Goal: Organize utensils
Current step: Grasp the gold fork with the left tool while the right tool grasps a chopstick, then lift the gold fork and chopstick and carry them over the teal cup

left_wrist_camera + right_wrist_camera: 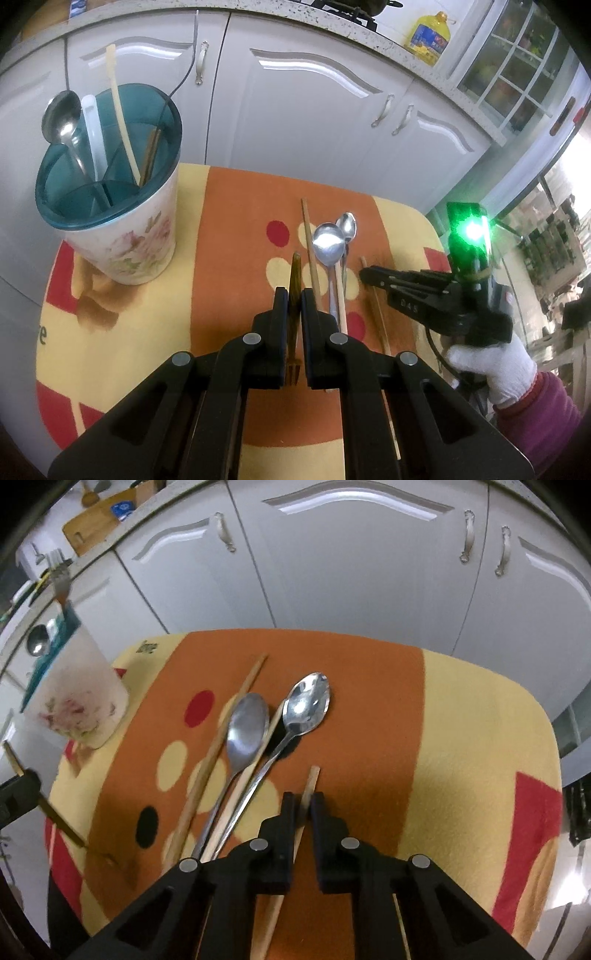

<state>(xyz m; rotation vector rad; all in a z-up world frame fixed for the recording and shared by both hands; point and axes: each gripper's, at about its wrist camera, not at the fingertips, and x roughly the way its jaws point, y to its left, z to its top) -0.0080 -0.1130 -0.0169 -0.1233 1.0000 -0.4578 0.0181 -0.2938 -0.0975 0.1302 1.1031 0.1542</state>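
My left gripper (294, 295) is shut on a small brown fork (294, 275), held above the mat with its tines toward the camera. My right gripper (303, 799) is closed around a wooden chopstick (309, 781) lying on the mat; it also shows in the left wrist view (364, 275). Two metal spoons (246, 729) (306, 703) and two more chopsticks (221, 734) lie on the orange and yellow mat (461, 720). A floral utensil holder (122, 225) with a teal divided top stands at the left, holding a spoon, a white utensil and chopsticks.
White cabinet doors (303, 110) stand right behind the table. A yellow oil bottle (430, 35) sits on the counter above. The holder also shows at the left of the right wrist view (79, 701). A gloved hand (491, 365) holds the right gripper.
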